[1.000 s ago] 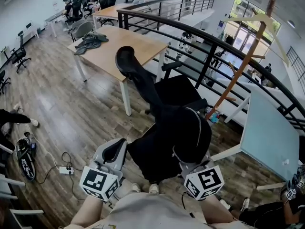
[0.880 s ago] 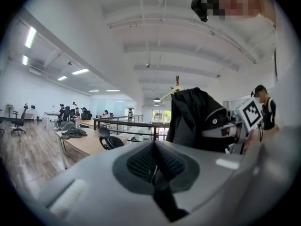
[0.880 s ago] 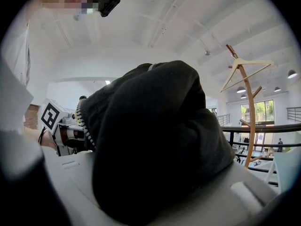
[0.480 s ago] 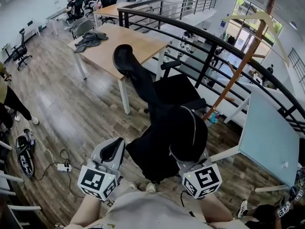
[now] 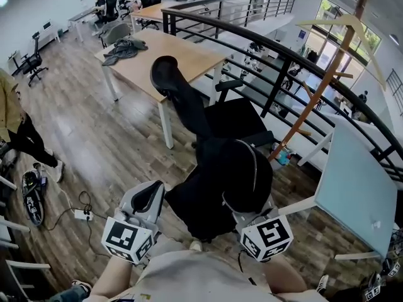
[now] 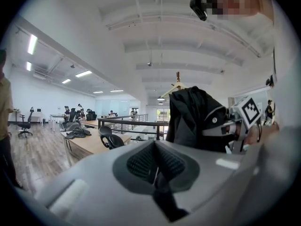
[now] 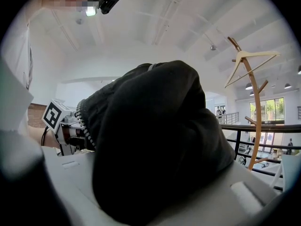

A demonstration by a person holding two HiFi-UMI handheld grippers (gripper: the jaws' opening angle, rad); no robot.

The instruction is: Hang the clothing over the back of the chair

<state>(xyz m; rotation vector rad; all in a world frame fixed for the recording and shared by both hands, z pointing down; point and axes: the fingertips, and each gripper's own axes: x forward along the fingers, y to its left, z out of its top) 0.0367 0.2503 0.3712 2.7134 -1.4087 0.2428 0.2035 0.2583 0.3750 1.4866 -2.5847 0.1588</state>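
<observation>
Right gripper view: right hand-held gripper (image 7: 155,189) clamps black jacket (image 7: 155,121); left hand-held gripper (image 6: 155,166) beside it, closed, empty.

Both grippers are pale grey moulded plastic. The left gripper (image 5: 150,200) has black ribbed pads (image 6: 141,163) and a white cube (image 5: 129,239) with black square markers. The right gripper (image 5: 252,218) bears a matching cube (image 5: 267,236). The person wears a pale beige top (image 5: 201,280) and a small black head camera (image 6: 198,6).
</observation>
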